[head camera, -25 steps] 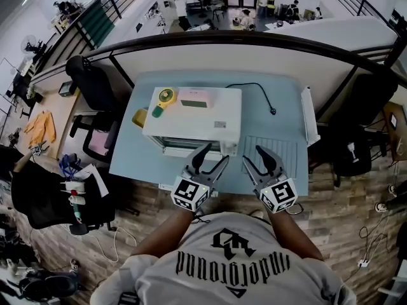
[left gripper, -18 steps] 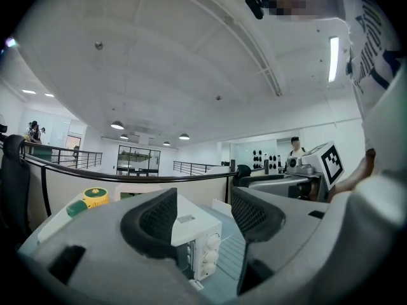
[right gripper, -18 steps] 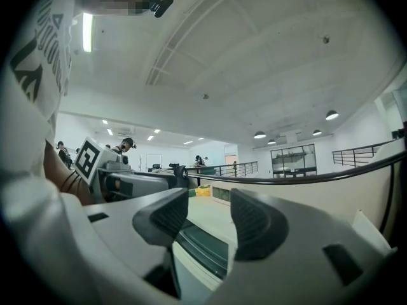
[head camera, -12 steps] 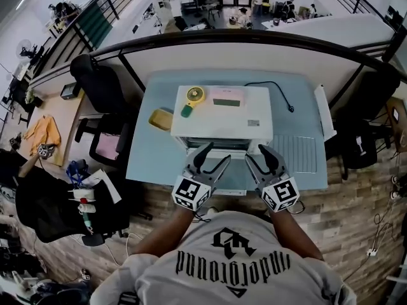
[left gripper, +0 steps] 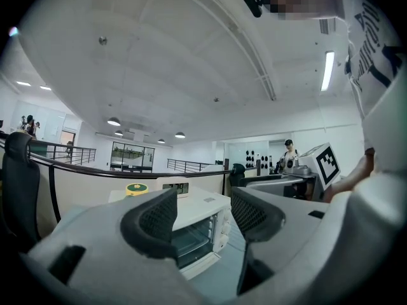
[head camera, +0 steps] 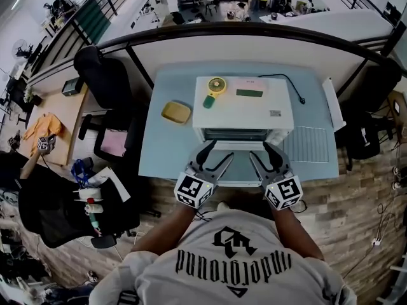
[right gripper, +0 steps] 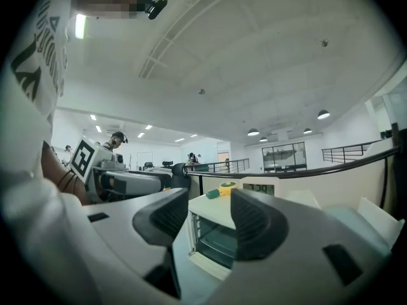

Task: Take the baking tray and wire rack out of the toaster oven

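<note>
Head view has the toaster oven [head camera: 245, 107] standing on the surface [head camera: 168, 157], with the left hand-held gripper [head camera: 216, 154] and right hand-held gripper [head camera: 262, 152] just before its front, both spread wide and empty. The baking tray and wire rack, presumably inside, cannot be made out; likely thin, stiff, light, slippery metal, best pinched at the front rim

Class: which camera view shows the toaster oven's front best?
Left gripper view: the toaster oven shows its window and knobs. The right gripper view shows the window only; the head view shows mainly its top.
</note>
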Demonstrator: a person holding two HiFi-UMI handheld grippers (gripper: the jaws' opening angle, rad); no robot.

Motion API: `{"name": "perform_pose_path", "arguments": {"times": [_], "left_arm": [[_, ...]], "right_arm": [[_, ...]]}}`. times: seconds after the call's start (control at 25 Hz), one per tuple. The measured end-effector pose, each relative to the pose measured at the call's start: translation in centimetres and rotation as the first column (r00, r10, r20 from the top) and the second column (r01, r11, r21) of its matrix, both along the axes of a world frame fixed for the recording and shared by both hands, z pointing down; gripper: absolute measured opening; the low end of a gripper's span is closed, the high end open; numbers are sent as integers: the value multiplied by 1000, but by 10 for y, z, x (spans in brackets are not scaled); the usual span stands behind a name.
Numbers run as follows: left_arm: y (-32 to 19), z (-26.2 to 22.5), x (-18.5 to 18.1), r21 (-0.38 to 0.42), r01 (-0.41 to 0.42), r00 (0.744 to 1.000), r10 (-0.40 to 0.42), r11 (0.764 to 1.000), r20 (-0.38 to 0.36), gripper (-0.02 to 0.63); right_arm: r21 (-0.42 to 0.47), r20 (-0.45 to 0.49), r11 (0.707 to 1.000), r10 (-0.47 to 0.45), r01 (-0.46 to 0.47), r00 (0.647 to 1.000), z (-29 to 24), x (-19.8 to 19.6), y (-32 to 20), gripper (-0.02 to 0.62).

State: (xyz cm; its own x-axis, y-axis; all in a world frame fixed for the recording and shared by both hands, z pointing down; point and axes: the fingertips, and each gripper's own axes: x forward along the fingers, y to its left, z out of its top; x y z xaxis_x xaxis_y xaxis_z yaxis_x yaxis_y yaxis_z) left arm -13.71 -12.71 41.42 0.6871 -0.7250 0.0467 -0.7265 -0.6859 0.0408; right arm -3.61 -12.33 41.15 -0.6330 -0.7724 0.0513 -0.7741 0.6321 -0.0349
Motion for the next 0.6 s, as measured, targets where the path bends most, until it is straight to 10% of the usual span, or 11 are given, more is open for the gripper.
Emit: {"name": "perform_pose_path", "arguments": {"times": [0.6], "left_arm": [[-1,29,-13,-86,5,1000,-8,996,-28,272]], "right_arm": [[-81,35,996,-26,28,999,31,-19,-2,190]]}}
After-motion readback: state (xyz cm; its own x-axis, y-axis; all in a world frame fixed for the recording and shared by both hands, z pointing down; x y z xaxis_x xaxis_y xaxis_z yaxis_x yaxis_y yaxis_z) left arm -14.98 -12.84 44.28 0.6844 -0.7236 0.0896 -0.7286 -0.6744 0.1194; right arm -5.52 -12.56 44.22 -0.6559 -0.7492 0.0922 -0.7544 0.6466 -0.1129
